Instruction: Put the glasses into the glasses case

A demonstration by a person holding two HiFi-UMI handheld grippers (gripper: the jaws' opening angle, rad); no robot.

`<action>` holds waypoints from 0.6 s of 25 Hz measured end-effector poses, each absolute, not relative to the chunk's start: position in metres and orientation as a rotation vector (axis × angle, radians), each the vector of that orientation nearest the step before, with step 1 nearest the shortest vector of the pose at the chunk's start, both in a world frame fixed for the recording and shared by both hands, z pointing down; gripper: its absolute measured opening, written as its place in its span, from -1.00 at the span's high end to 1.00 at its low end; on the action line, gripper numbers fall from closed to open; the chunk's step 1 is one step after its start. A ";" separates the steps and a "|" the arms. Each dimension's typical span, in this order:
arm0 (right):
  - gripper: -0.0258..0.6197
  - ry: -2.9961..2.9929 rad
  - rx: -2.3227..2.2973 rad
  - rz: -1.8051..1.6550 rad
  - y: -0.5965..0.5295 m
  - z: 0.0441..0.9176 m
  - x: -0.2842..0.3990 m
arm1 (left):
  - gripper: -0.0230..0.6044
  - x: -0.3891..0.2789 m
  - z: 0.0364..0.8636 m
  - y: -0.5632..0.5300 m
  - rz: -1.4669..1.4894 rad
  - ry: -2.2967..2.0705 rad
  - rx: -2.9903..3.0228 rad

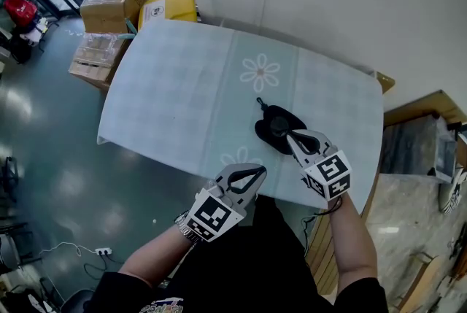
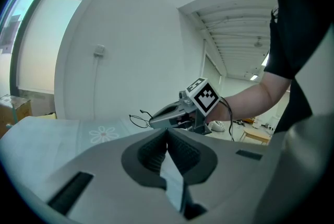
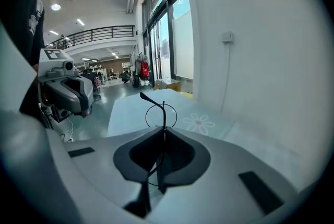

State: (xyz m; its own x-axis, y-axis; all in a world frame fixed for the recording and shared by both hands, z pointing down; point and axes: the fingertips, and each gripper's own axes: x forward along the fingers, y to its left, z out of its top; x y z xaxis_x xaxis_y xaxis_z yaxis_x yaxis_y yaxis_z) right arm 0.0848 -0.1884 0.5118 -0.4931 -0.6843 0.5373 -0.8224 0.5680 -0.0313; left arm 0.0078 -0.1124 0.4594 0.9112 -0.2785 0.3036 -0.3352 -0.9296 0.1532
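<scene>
Cardboard boxes [image 1: 109, 1] and a yellow box [image 1: 169, 9] stand on the floor [image 1: 58, 158] past the far end of the flower-printed desk [image 1: 175, 93], well apart from the work. Near the desk's front edge lies the black glasses case [image 1: 271, 128]. The right gripper [image 1: 290, 135] partly covers it, so what is inside cannot be told. That gripper's fingers are clamped on the thin wire glasses [image 3: 164, 113], held above the case. The left gripper [image 1: 257, 174] hovers beside, fingers together on nothing.
</scene>
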 end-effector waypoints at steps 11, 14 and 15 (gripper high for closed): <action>0.83 -2.266 1.047 0.497 -0.208 0.574 0.090 | 0.84 0.031 0.482 -0.121 0.456 -0.451 2.834; 0.83 -2.236 1.000 0.524 -0.212 0.594 0.092 | 0.84 0.035 0.488 -0.125 0.465 -0.459 2.819; 0.83 -2.226 0.986 0.531 -0.214 0.599 0.092 | 0.84 0.035 0.490 -0.127 0.466 -0.461 2.815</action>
